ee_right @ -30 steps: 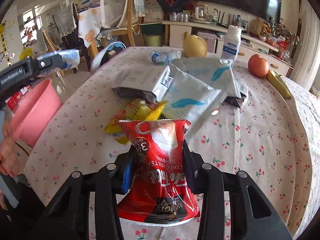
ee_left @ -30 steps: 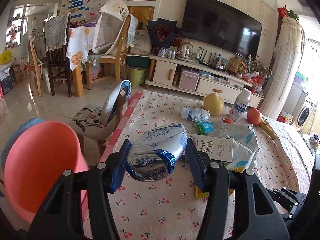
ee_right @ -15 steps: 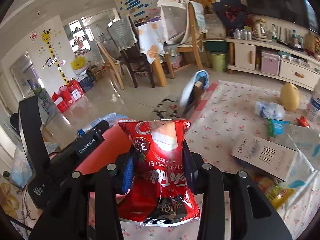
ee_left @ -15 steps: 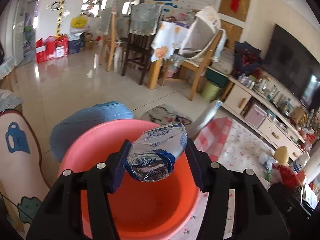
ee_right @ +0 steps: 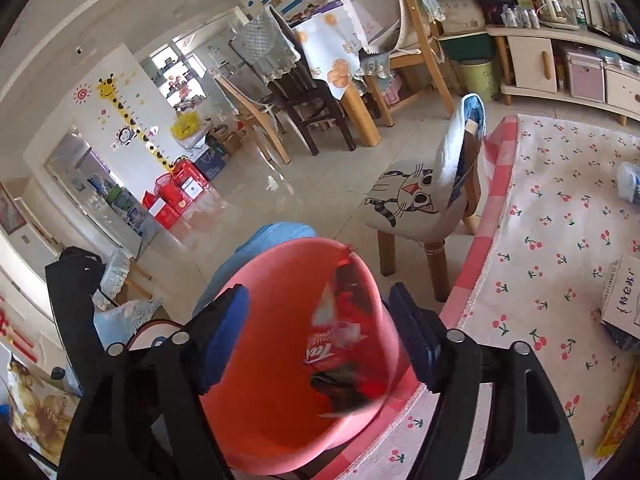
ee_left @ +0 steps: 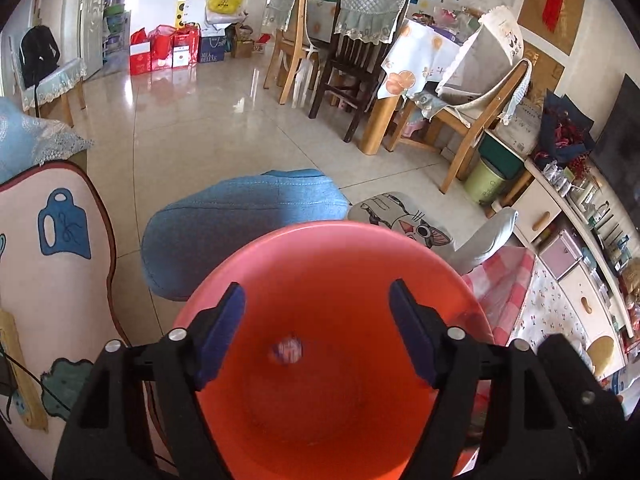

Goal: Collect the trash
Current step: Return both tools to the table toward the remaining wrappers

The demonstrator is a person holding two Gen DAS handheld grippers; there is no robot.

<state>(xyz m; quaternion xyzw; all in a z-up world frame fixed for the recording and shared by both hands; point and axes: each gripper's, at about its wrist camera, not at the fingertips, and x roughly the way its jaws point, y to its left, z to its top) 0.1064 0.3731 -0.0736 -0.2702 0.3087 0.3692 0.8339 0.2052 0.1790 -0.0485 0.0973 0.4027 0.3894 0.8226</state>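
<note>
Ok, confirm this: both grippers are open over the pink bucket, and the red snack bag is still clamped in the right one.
Not quite. The right wrist view shows the right gripper open, with the red snack bag loose, dropping into the pink bucket. The left gripper is open too.

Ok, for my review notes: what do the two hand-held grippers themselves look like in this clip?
Both look identical. The left hand-held gripper has a matte black frame that splits into two angular arms, each ending in a dark blue pad, with round silver screw heads on the arms. The right hand-held gripper shows the same black arms, blue pads and silver screws. No cables, sleeves or markings are visible on either.
</note>
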